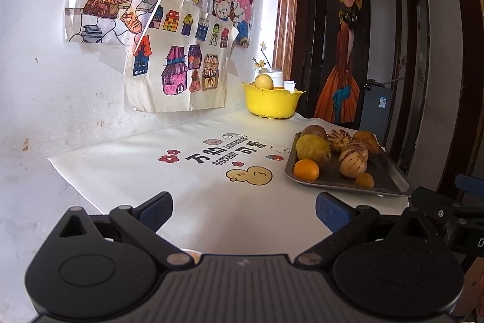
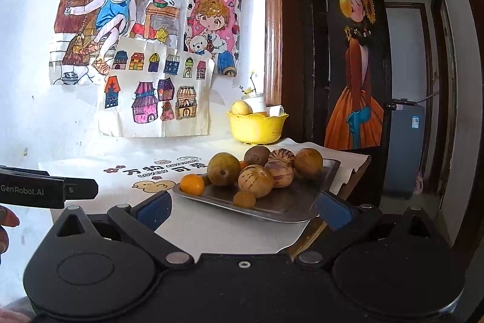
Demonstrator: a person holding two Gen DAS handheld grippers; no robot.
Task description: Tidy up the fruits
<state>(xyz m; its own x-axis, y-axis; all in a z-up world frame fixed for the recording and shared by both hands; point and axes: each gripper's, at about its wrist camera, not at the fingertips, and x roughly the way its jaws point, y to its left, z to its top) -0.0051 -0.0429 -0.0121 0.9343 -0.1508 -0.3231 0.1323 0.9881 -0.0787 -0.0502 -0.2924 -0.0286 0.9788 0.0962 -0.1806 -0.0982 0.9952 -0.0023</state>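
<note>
- On the metal tray [image 2: 302, 203], at the right end of the cloth-covered table [image 1: 193, 189], the loose fruits are piled: a large green-yellow fruit [image 2: 224, 169], three striped melons touching one another, a brown fruit at the back, an orange [image 2: 192, 184] at the near-left corner and a small orange fruit [image 2: 244, 199] at the near edge.
- Behind the tray, near the wall, a yellow bowl [image 2: 257, 127] is seen with one pale fruit [image 2: 241, 107] already in it; it is judged to be the destination.
- Both tools are held wide apart and empty: the left gripper [image 1: 243, 209] over the bare cloth, the right gripper [image 2: 243, 206] just short of the tray's near rim.
- If one fruit is pulled from the pile, its neighbours could be set rolling, since they lean on each other and the tray's rim is low.
- The tray's right corner lies close to the table edge, so a nudged tray or a rolling fruit could be lost over it.
- Round, smooth skins could slip from the blue pads [image 2: 155, 209] if they are gripped off-centre.
- A white jar [image 2: 256, 102] with a flower sprig stands just behind the bowl and could be knocked by an overshooting reach.
</note>
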